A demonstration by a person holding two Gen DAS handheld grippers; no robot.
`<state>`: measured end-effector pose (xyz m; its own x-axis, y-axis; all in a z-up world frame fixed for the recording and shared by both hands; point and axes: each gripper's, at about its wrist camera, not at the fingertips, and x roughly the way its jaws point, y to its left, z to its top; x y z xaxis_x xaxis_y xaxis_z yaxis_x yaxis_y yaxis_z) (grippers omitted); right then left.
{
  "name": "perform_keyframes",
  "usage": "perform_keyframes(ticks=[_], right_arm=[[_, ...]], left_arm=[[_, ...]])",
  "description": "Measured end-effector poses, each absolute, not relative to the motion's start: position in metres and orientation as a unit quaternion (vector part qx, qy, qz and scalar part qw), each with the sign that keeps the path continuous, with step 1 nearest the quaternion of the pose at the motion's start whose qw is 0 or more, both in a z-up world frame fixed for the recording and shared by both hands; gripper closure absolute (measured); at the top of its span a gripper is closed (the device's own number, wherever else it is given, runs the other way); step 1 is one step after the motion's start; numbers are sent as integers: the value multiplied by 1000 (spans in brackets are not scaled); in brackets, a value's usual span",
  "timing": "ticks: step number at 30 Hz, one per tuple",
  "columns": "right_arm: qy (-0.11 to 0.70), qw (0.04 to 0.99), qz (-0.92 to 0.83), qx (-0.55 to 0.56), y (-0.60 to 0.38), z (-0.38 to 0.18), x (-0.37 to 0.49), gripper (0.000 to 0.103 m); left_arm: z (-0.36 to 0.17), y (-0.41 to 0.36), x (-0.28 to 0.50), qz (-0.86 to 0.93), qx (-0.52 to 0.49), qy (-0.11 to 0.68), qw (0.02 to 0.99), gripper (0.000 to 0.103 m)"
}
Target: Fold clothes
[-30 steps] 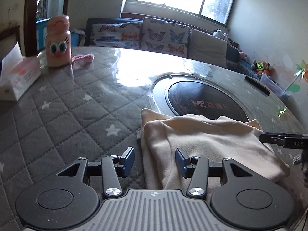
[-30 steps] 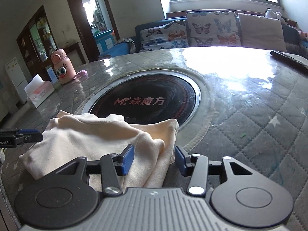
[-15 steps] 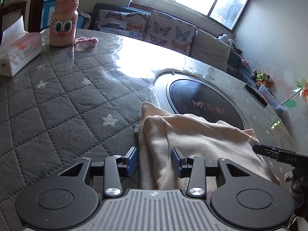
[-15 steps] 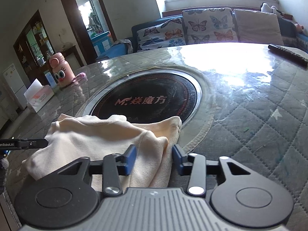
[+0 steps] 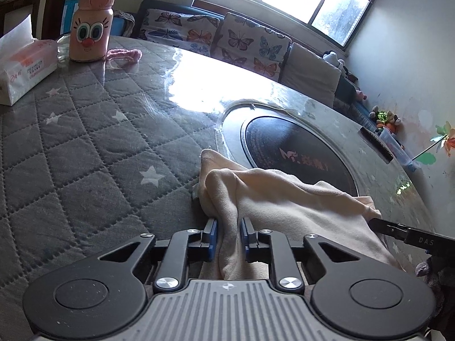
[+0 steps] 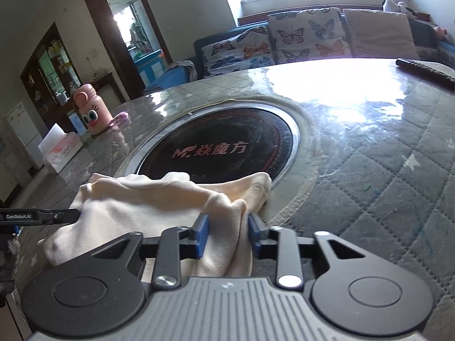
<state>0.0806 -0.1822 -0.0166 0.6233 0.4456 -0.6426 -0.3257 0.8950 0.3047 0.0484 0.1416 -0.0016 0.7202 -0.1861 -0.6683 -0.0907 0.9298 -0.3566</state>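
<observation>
A cream folded garment (image 5: 284,199) lies at the near edge of the round table, partly over the black hotplate (image 5: 295,147). My left gripper (image 5: 227,234) is shut on the garment's left end, cloth bunched between its blue pads. My right gripper (image 6: 227,227) is shut on the garment's right end (image 6: 227,213) the same way. Each gripper's tip shows at the edge of the other's view: the right one in the left wrist view (image 5: 398,231), the left one in the right wrist view (image 6: 51,216).
A pink cartoon bottle (image 5: 91,25), a tissue pack (image 5: 22,65) and a pink hair tie (image 5: 125,54) stand at the table's far left. A black remote (image 6: 426,71) lies at the far right. A sofa with butterfly cushions (image 5: 227,42) is behind the grey quilted table (image 5: 85,147).
Both grippers closed their jaws onto the ends of the garment, pinching the cloth. Both also moved slightly forward and lower toward it.
</observation>
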Motion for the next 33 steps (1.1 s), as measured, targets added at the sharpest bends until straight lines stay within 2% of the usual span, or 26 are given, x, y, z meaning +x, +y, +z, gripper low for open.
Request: perform_keyframes(ticks=[2, 5, 19, 33], right_arm=[[374, 899, 215, 81, -182, -15, 81, 92], [366, 902, 217, 77, -180, -9, 79, 93], [313, 909, 273, 26, -128, 43, 83, 94], [293, 887, 357, 0, -14, 61, 119, 94]], left_arm=[[0, 141, 47, -24, -185, 370, 910, 89], [7, 142, 42, -20, -183, 360, 915, 91], [51, 171, 3, 3, -181, 292, 939, 93], [70, 259, -29, 103, -203, 252, 940, 93]])
